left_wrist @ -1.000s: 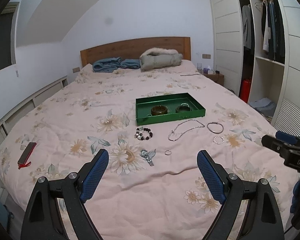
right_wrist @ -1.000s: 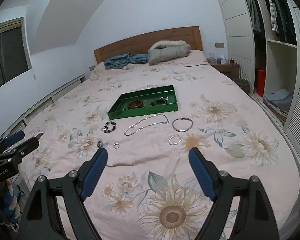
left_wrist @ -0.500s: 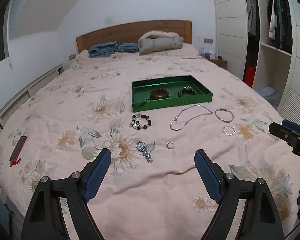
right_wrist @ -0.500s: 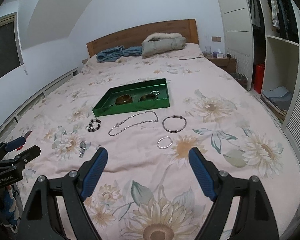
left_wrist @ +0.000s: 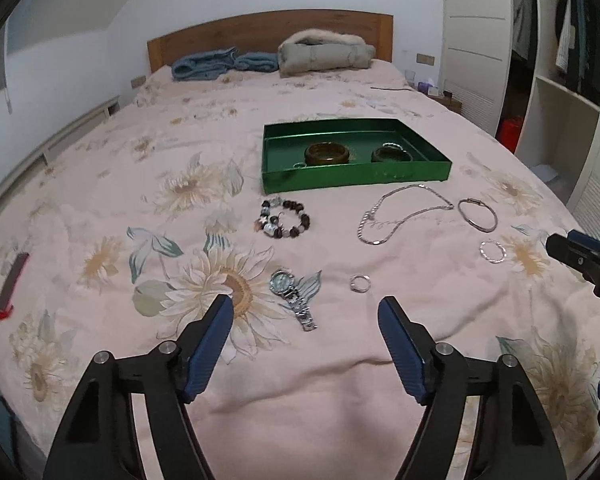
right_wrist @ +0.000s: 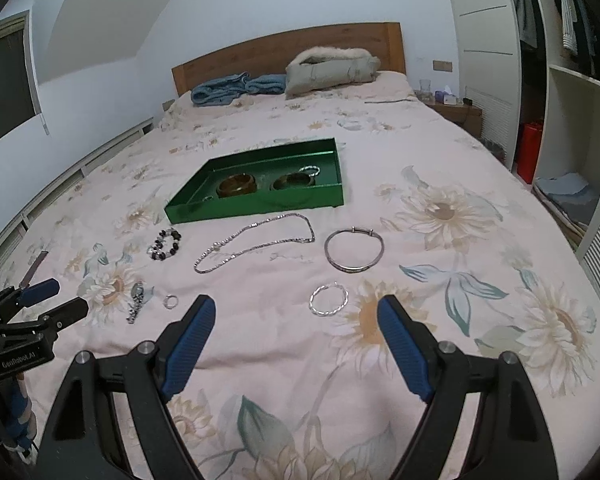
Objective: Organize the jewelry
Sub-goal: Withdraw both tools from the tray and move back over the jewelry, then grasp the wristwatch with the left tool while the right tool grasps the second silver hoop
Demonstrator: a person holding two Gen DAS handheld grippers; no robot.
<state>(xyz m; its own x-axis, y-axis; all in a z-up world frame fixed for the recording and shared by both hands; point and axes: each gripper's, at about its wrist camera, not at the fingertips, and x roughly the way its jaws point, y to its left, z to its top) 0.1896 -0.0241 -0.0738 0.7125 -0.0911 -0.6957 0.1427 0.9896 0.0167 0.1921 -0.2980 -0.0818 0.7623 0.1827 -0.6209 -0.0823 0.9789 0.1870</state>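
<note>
A green tray (left_wrist: 352,175) (right_wrist: 256,210) lies mid-bed with two brown bangles (left_wrist: 327,153) and small silver pieces inside. On the bedspread in front of it lie a beaded bracelet (left_wrist: 284,218), a silver necklace (left_wrist: 400,216), a silver bangle (left_wrist: 477,215) (right_wrist: 354,248), a twisted silver ring bracelet (left_wrist: 492,251) (right_wrist: 328,299), a small ring (left_wrist: 359,283) (right_wrist: 171,301) and a wristwatch (left_wrist: 293,294) (right_wrist: 136,300). My left gripper (left_wrist: 305,316) is open, empty, just short of the watch. My right gripper (right_wrist: 294,316) is open, empty, just short of the twisted bracelet.
The bed has a floral pink cover. A red and black object (left_wrist: 11,284) lies at its left edge. Folded blue blankets (left_wrist: 220,62) and a grey coat (left_wrist: 326,52) lie by the headboard. A wardrobe (right_wrist: 572,80) and nightstand stand to the right.
Both grippers have moved forward and lower toward the jewelry, which looks larger and nearer now. Both stayed open. No piece has moved.
</note>
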